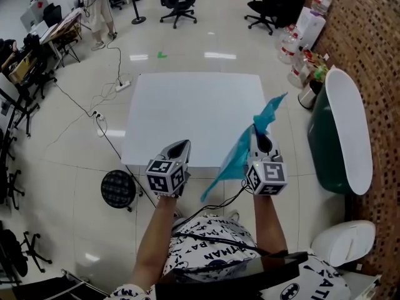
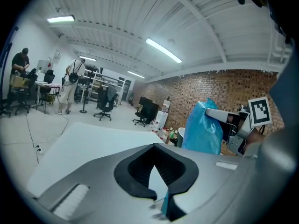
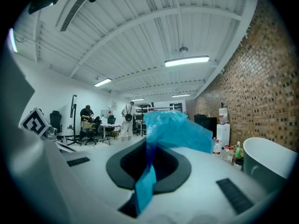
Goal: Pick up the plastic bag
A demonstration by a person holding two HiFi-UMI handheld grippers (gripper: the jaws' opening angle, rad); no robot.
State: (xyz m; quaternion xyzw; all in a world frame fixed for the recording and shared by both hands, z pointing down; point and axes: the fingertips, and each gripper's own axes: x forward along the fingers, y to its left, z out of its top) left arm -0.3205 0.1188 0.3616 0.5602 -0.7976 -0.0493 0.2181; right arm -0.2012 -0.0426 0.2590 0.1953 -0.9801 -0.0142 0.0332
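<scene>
My right gripper is shut on a blue plastic bag, held up over the near right edge of the white table. One end of the bag points up and to the right; the other hangs down between my two arms. In the right gripper view the bag runs through the closed jaws of my right gripper and bunches up ahead of them. My left gripper hovers to the bag's left over the table's near edge, shut and apart from the bag. From the left gripper view the bag hangs at the right.
A dark green bin with a white lid stands right of the table by the brick wall, and a white bin stands nearer. A black round stool and floor cables lie on the left. Water bottles and office chairs stand beyond.
</scene>
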